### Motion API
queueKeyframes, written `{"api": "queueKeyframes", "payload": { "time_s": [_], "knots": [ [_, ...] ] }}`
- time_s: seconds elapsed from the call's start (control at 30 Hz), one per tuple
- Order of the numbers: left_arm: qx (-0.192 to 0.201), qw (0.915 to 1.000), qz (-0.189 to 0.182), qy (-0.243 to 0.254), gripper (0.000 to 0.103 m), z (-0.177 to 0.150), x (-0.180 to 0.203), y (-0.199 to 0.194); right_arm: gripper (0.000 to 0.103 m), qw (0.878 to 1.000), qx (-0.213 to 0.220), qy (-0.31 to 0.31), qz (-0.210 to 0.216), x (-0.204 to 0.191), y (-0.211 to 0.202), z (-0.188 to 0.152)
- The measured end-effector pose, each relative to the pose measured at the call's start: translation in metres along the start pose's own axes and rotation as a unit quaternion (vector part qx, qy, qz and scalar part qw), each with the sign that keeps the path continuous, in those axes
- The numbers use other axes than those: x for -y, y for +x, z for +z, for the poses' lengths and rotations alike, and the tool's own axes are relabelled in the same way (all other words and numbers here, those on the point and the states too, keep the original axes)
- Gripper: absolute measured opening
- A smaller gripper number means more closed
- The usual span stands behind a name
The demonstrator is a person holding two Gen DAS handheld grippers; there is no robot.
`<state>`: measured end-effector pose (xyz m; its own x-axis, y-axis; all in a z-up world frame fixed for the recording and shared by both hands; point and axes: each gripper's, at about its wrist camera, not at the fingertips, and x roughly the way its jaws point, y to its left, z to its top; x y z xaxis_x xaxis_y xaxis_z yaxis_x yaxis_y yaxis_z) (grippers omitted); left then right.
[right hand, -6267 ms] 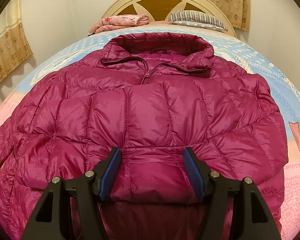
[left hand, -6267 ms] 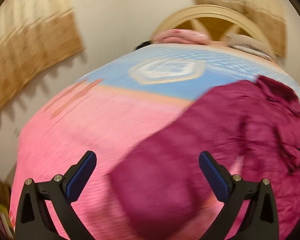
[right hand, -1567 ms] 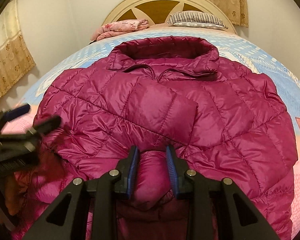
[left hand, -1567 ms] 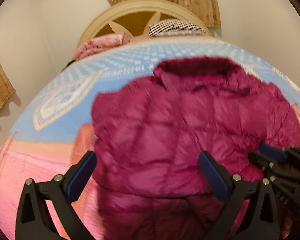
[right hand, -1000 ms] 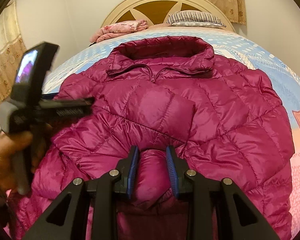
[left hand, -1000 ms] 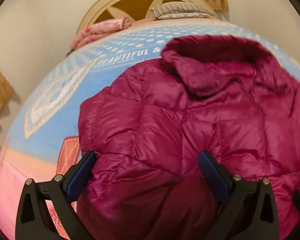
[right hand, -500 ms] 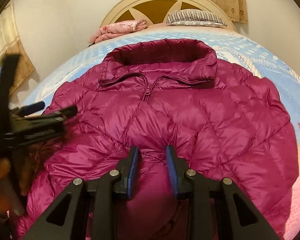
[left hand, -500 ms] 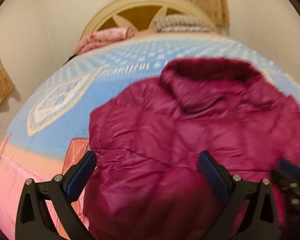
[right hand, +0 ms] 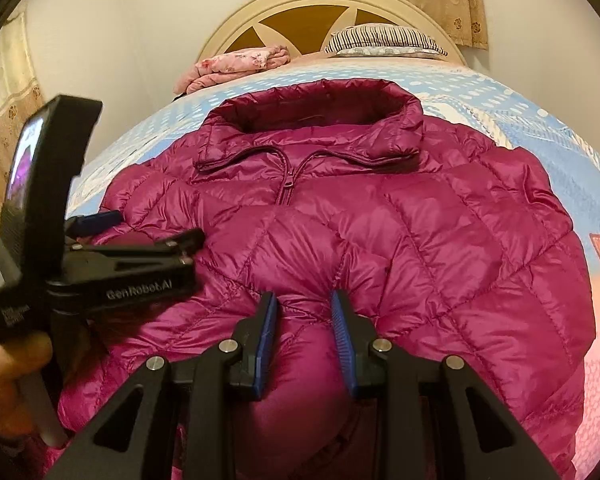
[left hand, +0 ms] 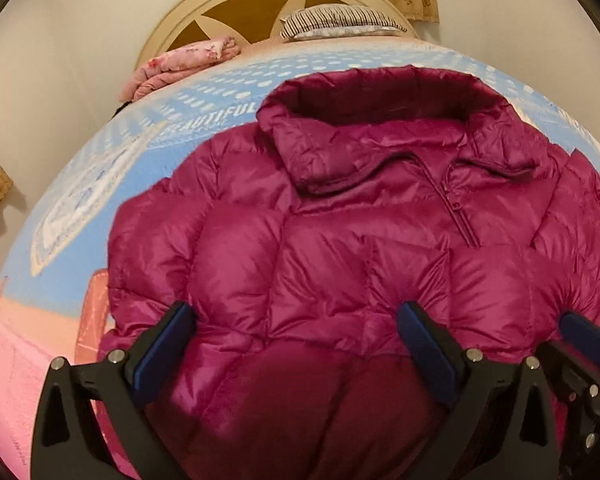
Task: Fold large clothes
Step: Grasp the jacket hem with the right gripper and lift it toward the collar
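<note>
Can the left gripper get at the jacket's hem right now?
Probably yes: the left gripper is open right over the jacket hem, nothing between; the right gripper pinches the hem farther along.

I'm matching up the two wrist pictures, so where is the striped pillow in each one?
Left wrist view: the black-and-white striped pillow lies at top centre, against the headboard.
Right wrist view: the same pillow sits at top, right of centre.
Shared landmark: the folded pink floral blanket lies just left of it in both.
</note>
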<state>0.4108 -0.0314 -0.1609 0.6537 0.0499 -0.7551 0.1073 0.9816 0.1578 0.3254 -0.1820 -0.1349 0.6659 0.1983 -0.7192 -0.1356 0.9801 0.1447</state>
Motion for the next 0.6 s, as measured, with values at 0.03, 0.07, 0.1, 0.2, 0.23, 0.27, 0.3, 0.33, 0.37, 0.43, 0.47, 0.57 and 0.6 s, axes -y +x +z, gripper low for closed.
{"api": "queueKeyframes", "payload": {
  "time_s": [0.03, 0.07, 0.1, 0.2, 0.23, 0.27, 0.3, 0.33, 0.37, 0.43, 0.47, 0.57, 0.6],
  "knots": [
    [-0.002, 1.0, -0.002, -0.002, 0.103, 0.0, -0.001, 0.001, 0.03, 1.0, 0.0, -0.001, -0.001, 0.0, 0.0, 0.0],
    [-0.004, 1.0, -0.004, -0.002, 0.103, -0.001, 0.0, 0.002, 0.03, 1.0, 0.0, -0.002, -0.002, 0.0, 0.0, 0.0],
    [-0.005, 1.0, -0.004, -0.001, 0.103, -0.001, 0.0, 0.003, 0.03, 1.0, -0.001, -0.003, -0.003, -0.001, 0.0, 0.0],
    [-0.005, 1.0, -0.007, -0.004, 0.103, -0.001, 0.0, 0.004, 0.03, 1.0, -0.001, -0.004, -0.004, -0.001, 0.0, 0.0],
    [-0.004, 1.0, -0.007, -0.005, 0.103, -0.001, 0.0, 0.003, 0.03, 1.0, -0.001, -0.005, -0.005, -0.001, 0.0, 0.0],
    [-0.003, 1.0, -0.005, -0.005, 0.103, -0.001, 0.0, 0.003, 0.03, 1.0, -0.001, -0.006, -0.007, -0.002, 0.0, -0.001],
    [-0.003, 1.0, -0.003, -0.003, 0.103, -0.001, 0.001, 0.003, 0.03, 1.0, 0.0, -0.007, -0.007, -0.002, 0.0, -0.001],
    [-0.005, 1.0, -0.003, -0.003, 0.103, 0.0, 0.0, 0.001, 0.03, 1.0, 0.002, -0.006, -0.007, -0.001, 0.0, -0.001],
    [-0.008, 1.0, -0.001, -0.004, 0.103, 0.001, 0.001, -0.001, 0.03, 1.0, 0.001, -0.004, -0.005, -0.001, 0.0, -0.001],
    [-0.006, 0.9997, -0.01, -0.02, 0.103, 0.001, -0.002, -0.013, 0.03, 1.0, 0.002, -0.004, -0.006, -0.001, 0.001, 0.0],
    [0.0, 0.9993, -0.027, -0.026, 0.103, 0.0, -0.001, -0.02, 0.03, 1.0, 0.003, -0.004, -0.006, -0.001, 0.001, -0.001],
    [-0.003, 0.9992, -0.038, -0.013, 0.103, -0.001, 0.006, -0.02, 0.03, 1.0, 0.003, -0.005, -0.006, -0.001, 0.0, -0.001],
    [-0.008, 0.9993, -0.035, -0.001, 0.103, -0.004, 0.01, -0.013, 0.03, 1.0, 0.003, -0.005, -0.007, -0.002, 0.0, -0.001]
  ]
}}
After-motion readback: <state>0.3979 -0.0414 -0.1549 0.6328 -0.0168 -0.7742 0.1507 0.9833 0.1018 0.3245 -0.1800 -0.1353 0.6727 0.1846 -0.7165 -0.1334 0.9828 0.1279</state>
